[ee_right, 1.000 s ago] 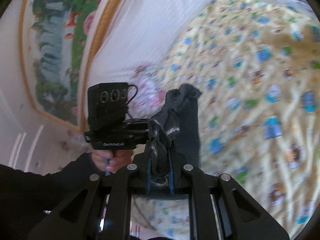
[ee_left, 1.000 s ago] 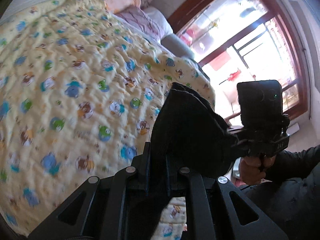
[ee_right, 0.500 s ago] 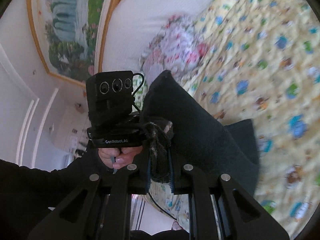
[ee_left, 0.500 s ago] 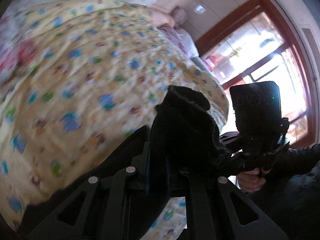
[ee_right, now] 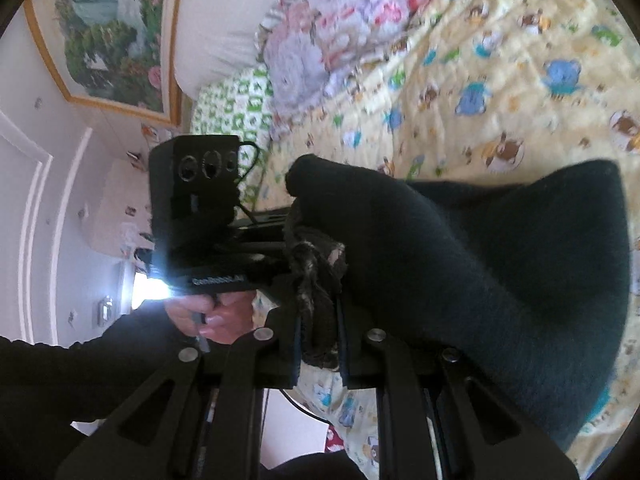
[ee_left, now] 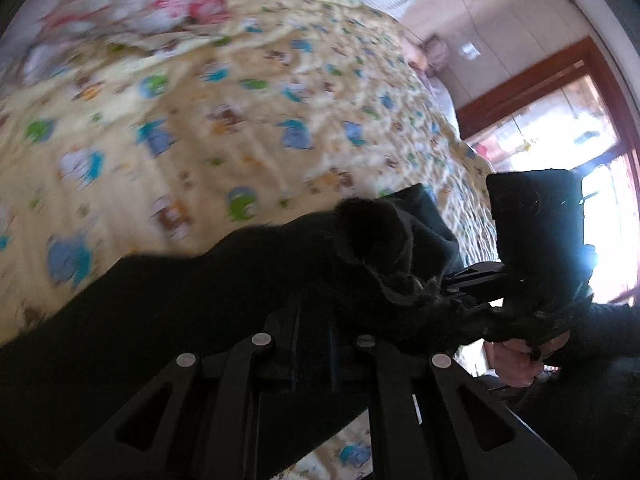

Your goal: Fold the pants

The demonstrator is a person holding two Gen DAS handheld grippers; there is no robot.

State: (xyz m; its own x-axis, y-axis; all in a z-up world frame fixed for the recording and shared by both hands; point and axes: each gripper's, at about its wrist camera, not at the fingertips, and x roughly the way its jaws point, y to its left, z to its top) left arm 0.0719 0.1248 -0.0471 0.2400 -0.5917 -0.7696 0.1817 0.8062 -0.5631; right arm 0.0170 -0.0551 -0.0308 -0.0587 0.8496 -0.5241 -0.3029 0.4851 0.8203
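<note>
The dark pants (ee_left: 168,300) hang between my two grippers above the bed. My left gripper (ee_left: 314,320) is shut on one bunched edge of the pants; the cloth covers its fingertips. My right gripper (ee_right: 318,312) is shut on another edge that shows a grey fuzzy lining (ee_right: 316,276). The pants (ee_right: 500,280) spread out to the right in the right wrist view. The two grippers are close together, each seen in the other's view: the right one (ee_left: 536,248) and the left one (ee_right: 200,216).
A yellow quilt with cartoon animals (ee_left: 240,120) covers the bed below. A floral blanket (ee_right: 328,32) is bunched near the white headboard (ee_right: 216,20). A framed picture (ee_right: 108,32) hangs on the wall. A bright window with a wooden frame (ee_left: 580,140) is at the right.
Both grippers have swung over the bed with the pants. The pants have spread wider and now hang lower over the quilt. The views turned toward the floral blanket.
</note>
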